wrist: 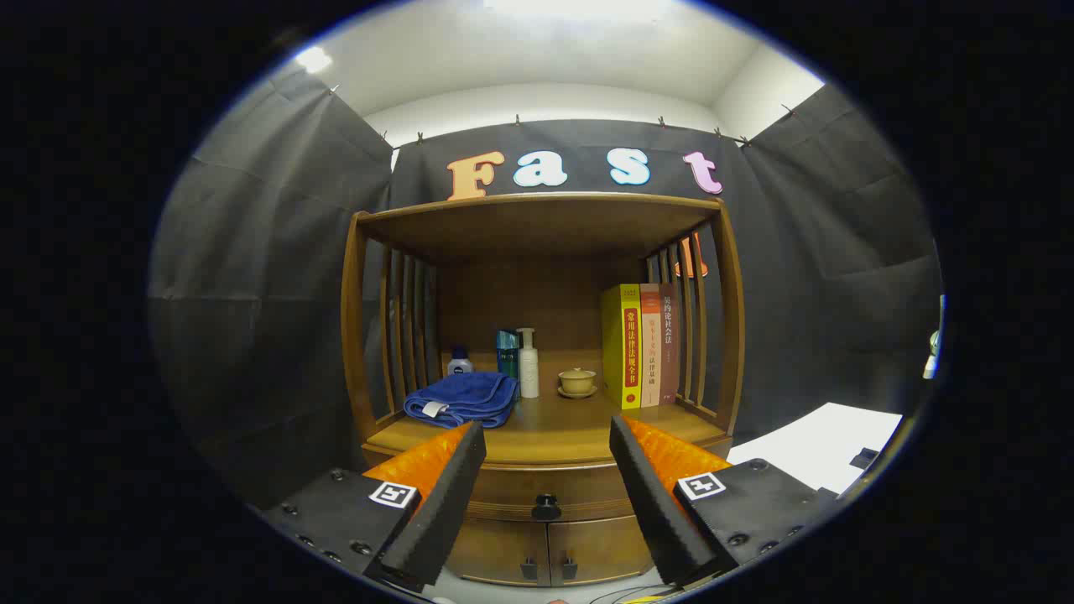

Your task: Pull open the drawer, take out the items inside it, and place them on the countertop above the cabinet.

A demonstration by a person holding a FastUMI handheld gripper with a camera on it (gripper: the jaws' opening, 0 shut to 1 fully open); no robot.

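Black cloth walls the booth around a wooden cabinet (541, 335) with an open shelf. We hold our gripper (547, 436) wide open with nothing between its fingers (445, 495), which point at the cabinet front. Between them, just ahead, the drawer (545, 491) sits closed, its black knob (546, 507) centred; at 6 o'clock from it are two small doors (545, 549). Beyond the fingers, on the countertop (554, 428), we see a folded blue towel (463, 398) at 11 o'clock, bottles (528, 362) just beside it, a small lidded cup (577, 382) and upright books (639, 346) at 1 o'clock.
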